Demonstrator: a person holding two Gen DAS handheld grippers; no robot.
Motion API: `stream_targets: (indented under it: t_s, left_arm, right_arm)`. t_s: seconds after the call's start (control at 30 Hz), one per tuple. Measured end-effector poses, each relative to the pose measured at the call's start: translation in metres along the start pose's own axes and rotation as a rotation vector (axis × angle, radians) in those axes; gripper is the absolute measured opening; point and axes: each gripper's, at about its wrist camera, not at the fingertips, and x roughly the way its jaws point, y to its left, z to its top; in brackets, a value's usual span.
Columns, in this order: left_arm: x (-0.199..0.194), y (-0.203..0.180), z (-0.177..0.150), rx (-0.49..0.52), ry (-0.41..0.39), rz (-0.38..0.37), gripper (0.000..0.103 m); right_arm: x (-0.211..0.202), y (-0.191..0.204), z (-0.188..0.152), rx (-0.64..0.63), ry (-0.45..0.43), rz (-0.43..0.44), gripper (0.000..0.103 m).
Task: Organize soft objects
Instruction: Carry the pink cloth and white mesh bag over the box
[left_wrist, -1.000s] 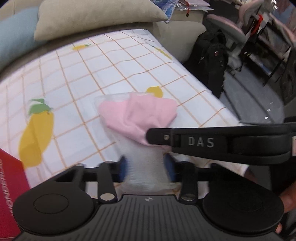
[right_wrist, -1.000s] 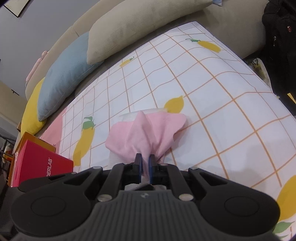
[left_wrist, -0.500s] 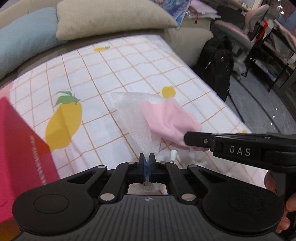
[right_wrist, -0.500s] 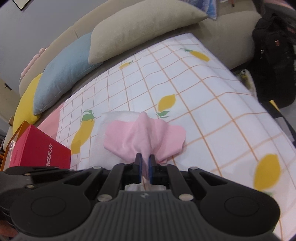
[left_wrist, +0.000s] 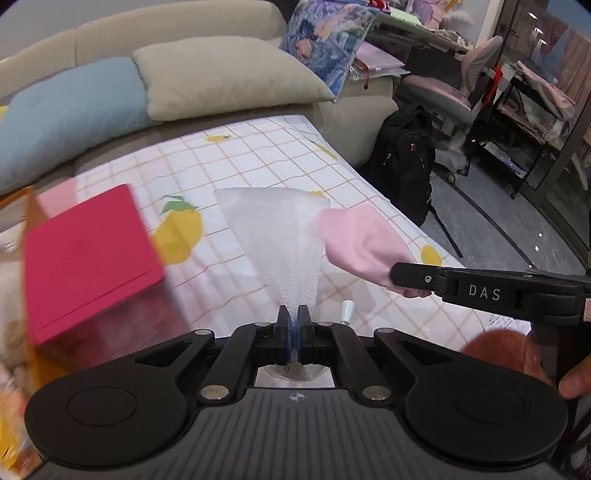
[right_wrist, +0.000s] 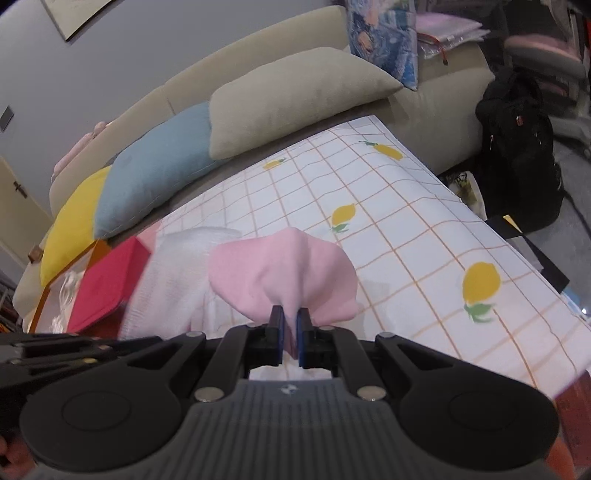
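Observation:
My left gripper (left_wrist: 294, 320) is shut on a white mesh bag (left_wrist: 280, 236) and holds it lifted above the lemon-print sheet (left_wrist: 258, 155). The bag also shows in the right wrist view (right_wrist: 173, 280), to the left of the cloth. My right gripper (right_wrist: 290, 325) is shut on a pink cloth (right_wrist: 291, 269), also lifted. In the left wrist view the pink cloth (left_wrist: 358, 243) hangs at the mesh bag's right edge, with the right gripper's fingers (left_wrist: 410, 275) closed on it.
A red box (left_wrist: 88, 254) stands at the left, next to an orange-rimmed container (right_wrist: 92, 254). Beige (left_wrist: 221, 81), blue (left_wrist: 62, 114) and yellow (right_wrist: 74, 229) pillows line the sofa behind. A black backpack (left_wrist: 402, 158) stands on the floor at the right. A small white object (left_wrist: 347, 310) lies on the sheet.
My left gripper closed on the mesh bag and lifted it. Both grippers rose and drew back from the sheet, and the pink cloth has come away to the bag's right side.

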Motion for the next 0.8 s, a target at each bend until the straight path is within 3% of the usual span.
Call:
stream_targets:
  t_s: [0.2,0.37,0.53,0.8]
  left_arm:
    - [-0.050,0.013,-0.034,-0.022,-0.032,0.019,0.002]
    - [-0.079,0.033,-0.056,-0.085,-0.035,0.076,0.002]
    - [-0.101,0.055,-0.073,-0.173,-0.041,0.086,0.002]
    - [-0.141,0.089,-0.092,-0.275,-0.145,0.103,0.002]
  right_arm:
    - [-0.012,0.025,-0.027,-0.042,0.086,0.034,0.004]
    - [-0.019,0.053,-0.042,-0.102,0.135,0.081,0.004]
    - [-0.028,0.091,-0.055,-0.193,0.161,0.114,0.004]
    - [-0.038,0.140,-0.066,-0.310,0.183,0.144,0.004]
